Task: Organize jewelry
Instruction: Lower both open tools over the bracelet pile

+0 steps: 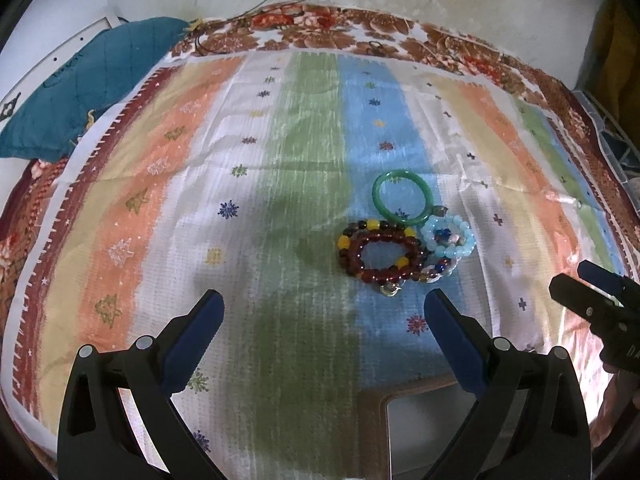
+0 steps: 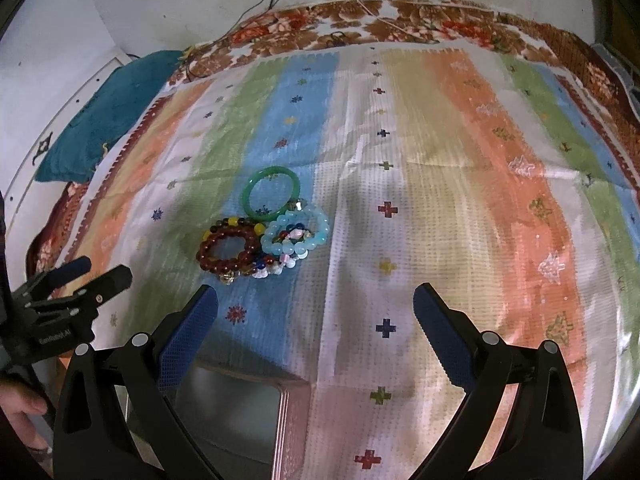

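Observation:
A small pile of jewelry lies on the striped cloth: a green bangle [image 1: 402, 196] [image 2: 273, 192], a dark red bead bracelet [image 1: 380, 256] [image 2: 229, 250] with yellow beads, and a pale blue bead bracelet [image 1: 450, 236] [image 2: 298, 230] over a multicoloured strand. My left gripper [image 1: 324, 312] is open, short of the pile and to its left. My right gripper [image 2: 316, 306] is open too, nearer than the pile and to its right. Each gripper shows in the other's view: the right gripper [image 1: 580, 280] at the right edge, the left gripper [image 2: 100, 272] at the left edge.
A tray or box with a wooden rim [image 1: 372, 408] [image 2: 294, 404] sits at the near edge, under my grippers. A teal cushion [image 1: 80, 92] [image 2: 108, 116] lies far left. A floral blanket [image 1: 360, 32] borders the striped cloth [image 2: 440, 160]. A hand [image 2: 20, 404] shows at the lower left.

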A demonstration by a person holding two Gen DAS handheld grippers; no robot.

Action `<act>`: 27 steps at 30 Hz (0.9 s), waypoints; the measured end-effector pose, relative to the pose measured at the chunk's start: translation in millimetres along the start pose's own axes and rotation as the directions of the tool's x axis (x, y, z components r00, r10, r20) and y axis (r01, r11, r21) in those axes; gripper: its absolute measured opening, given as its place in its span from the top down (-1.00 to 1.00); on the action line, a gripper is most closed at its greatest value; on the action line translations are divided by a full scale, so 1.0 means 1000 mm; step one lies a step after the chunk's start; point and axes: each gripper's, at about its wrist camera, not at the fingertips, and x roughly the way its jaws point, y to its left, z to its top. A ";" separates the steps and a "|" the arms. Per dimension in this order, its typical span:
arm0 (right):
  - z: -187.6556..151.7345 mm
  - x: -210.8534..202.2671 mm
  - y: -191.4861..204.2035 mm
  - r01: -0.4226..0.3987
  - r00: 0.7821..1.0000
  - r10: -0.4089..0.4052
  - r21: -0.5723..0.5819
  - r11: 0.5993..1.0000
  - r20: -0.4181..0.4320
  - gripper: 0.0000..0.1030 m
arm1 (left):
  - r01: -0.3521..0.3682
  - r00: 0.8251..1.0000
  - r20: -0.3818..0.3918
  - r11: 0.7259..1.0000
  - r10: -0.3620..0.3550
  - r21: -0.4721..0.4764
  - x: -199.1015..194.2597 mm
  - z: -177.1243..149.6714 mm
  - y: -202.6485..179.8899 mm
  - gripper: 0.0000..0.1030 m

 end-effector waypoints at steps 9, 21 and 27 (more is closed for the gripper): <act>0.008 0.016 -0.002 -0.008 1.000 0.009 0.018 1.000 -0.029 -0.93 | -0.030 1.000 0.003 0.999 0.031 -0.023 0.012 0.011 -0.002 -0.89; 0.017 0.046 -0.009 -0.002 0.998 0.004 0.036 0.999 -0.070 -0.93 | 0.041 0.993 -0.109 0.995 -0.051 -0.088 0.054 0.018 0.004 -0.89; 0.023 0.052 -0.015 -0.019 0.998 0.024 0.087 0.996 -0.061 -0.93 | 0.045 0.991 -0.126 0.997 -0.053 -0.064 0.063 0.017 -0.001 -0.89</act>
